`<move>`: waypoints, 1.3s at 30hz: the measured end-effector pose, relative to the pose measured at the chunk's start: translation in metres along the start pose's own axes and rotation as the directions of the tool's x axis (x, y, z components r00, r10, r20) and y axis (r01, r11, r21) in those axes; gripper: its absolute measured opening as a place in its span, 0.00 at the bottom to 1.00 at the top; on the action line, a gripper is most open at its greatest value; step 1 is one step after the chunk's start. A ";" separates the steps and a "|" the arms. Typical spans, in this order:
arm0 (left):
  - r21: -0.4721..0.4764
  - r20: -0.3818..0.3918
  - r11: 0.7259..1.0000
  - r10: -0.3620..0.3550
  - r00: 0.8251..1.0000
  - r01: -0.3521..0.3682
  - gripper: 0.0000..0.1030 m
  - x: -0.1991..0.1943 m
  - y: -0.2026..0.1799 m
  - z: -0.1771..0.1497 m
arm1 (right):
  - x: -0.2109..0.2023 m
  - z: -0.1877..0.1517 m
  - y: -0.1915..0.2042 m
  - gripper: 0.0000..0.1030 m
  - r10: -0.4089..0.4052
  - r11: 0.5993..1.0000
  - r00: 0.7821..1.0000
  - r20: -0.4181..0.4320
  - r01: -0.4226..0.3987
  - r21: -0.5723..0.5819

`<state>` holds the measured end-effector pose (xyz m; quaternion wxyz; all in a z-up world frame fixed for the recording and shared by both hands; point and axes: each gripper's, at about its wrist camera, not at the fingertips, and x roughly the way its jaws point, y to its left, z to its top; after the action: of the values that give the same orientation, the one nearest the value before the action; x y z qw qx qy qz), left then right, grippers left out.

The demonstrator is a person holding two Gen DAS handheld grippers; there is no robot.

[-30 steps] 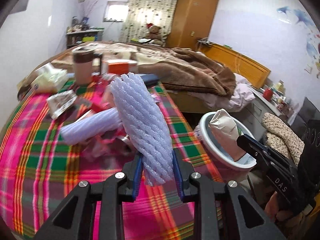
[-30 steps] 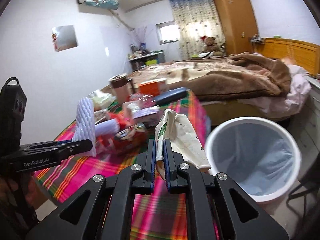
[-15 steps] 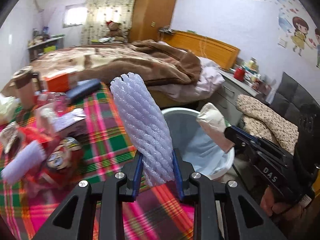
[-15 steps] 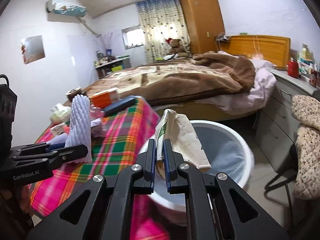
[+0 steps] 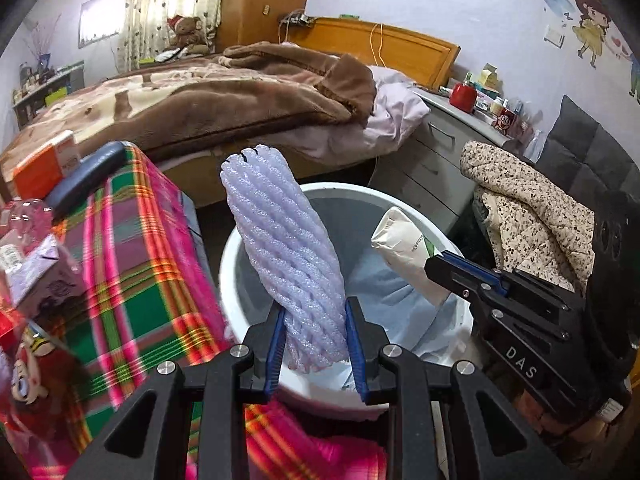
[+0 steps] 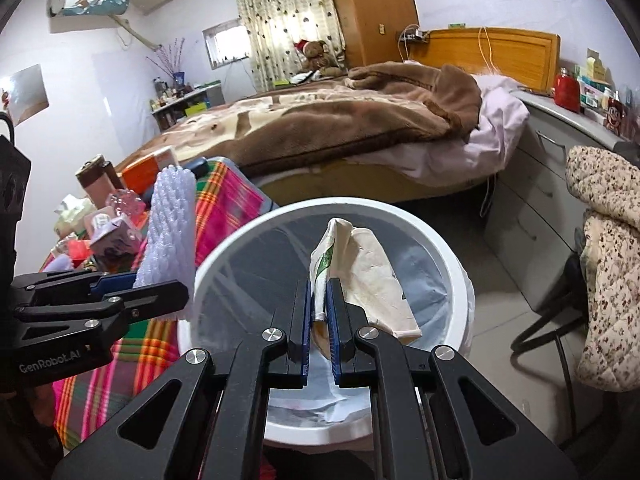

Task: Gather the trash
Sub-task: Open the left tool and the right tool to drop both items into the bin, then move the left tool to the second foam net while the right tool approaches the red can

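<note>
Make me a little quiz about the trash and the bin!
1. True or false: the left gripper holds a foam net sleeve.
2. What does the right gripper pinch: A) a cup, B) a crumpled paper bag, C) a sock?
3. Fill in: both pieces of trash hang above the white ___.

Key: 1 true; 2 B; 3 bin.
</note>
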<state>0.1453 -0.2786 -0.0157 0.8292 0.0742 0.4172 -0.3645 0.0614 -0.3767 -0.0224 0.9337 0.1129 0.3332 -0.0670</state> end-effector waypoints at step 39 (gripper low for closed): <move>-0.166 0.166 0.966 0.228 0.959 -0.201 0.64 -0.121 0.110 -0.052 | -0.018 0.008 0.074 0.56 0.127 0.991 0.991 0.044 -0.125 -0.046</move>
<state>0.1386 -0.1113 0.0220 0.9020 0.0236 0.3540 -0.2458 0.0670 -0.3062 0.0078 0.9458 0.1119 0.3050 -0.0032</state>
